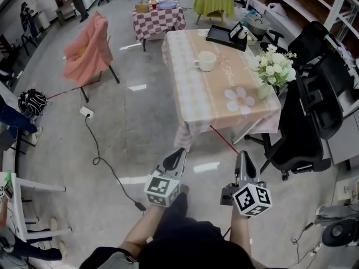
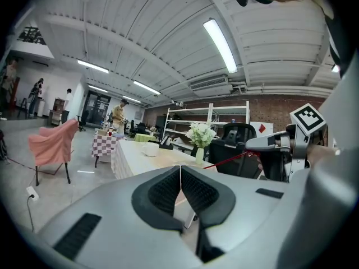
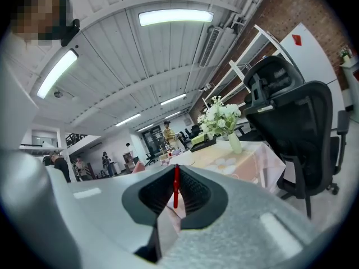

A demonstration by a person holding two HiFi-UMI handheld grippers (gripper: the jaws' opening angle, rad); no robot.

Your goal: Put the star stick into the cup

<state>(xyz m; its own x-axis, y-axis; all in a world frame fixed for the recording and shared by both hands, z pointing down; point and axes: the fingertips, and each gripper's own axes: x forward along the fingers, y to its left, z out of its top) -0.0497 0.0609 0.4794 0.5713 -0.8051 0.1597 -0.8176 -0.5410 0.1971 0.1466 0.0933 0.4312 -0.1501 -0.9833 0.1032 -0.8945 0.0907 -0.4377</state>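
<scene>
Low in front of the person, the right gripper is clamped on a thin red stick pointing toward the table. The left gripper has its jaws pressed together, empty. 1 white cup stands on the table, well apart from the stick.

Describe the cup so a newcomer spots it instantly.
Find the table with the pale pink checked cloth. On its far half stands a low white cup, left of the vase of white flowers and nearer than the black tray. Only it has a handle.
</scene>
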